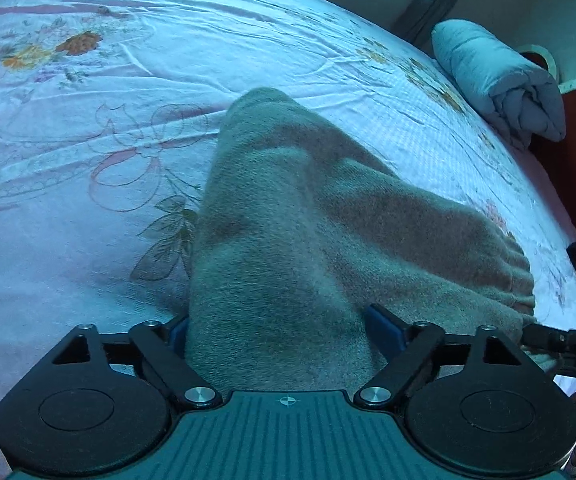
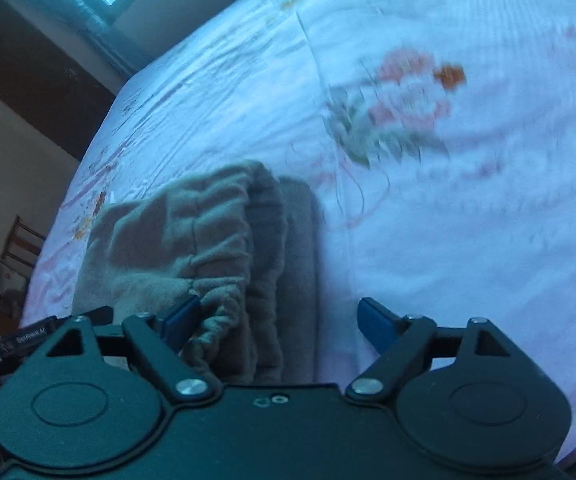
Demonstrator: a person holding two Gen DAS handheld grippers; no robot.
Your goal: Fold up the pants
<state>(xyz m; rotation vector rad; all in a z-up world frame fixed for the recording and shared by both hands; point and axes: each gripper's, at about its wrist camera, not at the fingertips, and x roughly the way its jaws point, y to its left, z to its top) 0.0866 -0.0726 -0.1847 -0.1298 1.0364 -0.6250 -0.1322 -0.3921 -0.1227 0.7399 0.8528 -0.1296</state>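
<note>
Pants (image 1: 288, 240) between wide left tongs (image 1: 276, 330)

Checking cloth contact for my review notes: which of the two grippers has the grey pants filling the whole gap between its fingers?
The left gripper: the grey pants fill its gap. The right gripper has only the gathered waistband beside one finger, with bedsheet showing between.
</note>
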